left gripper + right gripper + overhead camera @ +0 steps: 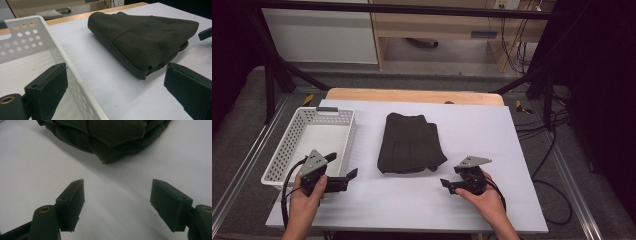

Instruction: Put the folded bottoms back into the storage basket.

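A folded dark olive garment (409, 143) lies in the middle of the white table sheet (472, 130). A white perforated basket (343, 131) stands at its left, with nothing in it. My left gripper (343, 166) is held by the basket's near right corner, open, with one jaw over the basket wall (62, 57) and the garment (145, 35) ahead of it. My right gripper (448, 177) is held low near the garment's near right corner, pointing left. In the right gripper view its jaws (117, 185) stand apart with bare sheet between them and the garment's corner (112, 135) just beyond.
The sheet covers a wooden table whose far edge (412, 95) shows. Black frame bars (277, 75) stand at the back left and back right, and cables (552, 150) trail on the floor at the right. The right gripper's jaw tip (205, 33) shows beyond the garment.
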Tool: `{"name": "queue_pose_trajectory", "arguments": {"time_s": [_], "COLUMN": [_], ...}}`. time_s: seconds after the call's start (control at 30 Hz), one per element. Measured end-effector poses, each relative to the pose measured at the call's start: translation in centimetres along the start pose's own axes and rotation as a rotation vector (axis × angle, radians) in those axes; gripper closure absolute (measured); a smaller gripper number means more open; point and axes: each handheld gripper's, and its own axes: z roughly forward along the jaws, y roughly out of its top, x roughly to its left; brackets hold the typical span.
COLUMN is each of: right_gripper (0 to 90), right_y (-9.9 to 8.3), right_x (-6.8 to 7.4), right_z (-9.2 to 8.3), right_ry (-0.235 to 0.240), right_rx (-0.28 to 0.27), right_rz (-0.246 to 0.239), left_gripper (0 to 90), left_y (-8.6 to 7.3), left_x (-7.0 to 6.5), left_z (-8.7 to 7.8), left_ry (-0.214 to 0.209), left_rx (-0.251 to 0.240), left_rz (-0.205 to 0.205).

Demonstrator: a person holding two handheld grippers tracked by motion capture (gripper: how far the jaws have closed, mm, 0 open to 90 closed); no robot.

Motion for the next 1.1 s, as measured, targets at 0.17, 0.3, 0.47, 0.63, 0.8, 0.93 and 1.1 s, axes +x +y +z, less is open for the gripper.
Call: {"name": "queue_pose_trajectory", "arguments": {"time_s": [0.17,0.3,0.47,0.63,0.8,0.93,1.1], "right_gripper": [32.3,32.4,32.0,36.5,49.9,71.7,83.4], "right_y": [0.8,1.0,1.3,2.4,3.1,3.3,3.3], "right_x": [0.1,0.5,0.5,0.6,0.4,0.3,0.3], "right_z": [1.3,1.7,2.5,4.2,5.4,5.6,5.2], "right_ry": [0.012,0.026,0.031,0.020,-0.003,0.024,0.023], "right_rx": [0.017,0.030,0.032,0.037,0.036,0.022,0.011], "right_rz": [-0.015,-0.032,-0.020,-0.029,-0.021,-0.033,-0.045], "left_gripper": [5.2,5.2,5.3,5.3,5.3,5.3,5.3], "left_y": [0.0,0.0,0.0,0.0,0.0,0.0,0.0], "left_x": [0.0,0.2,0.1,-0.3,-0.2,-0.3,-0.3], "left_z": [-0.2,-0.1,0.1,0.1,0.2,0.3,0.3], "left_ry": [0.008,0.010,0.009,0.009,0.010,0.007,0.007], "left_rx": [-0.004,-0.002,0.007,0.008,0.010,0.009,0.019], "left_rz": [0.000,0.006,0.009,0.023,0.018,0.026,0.031]}}
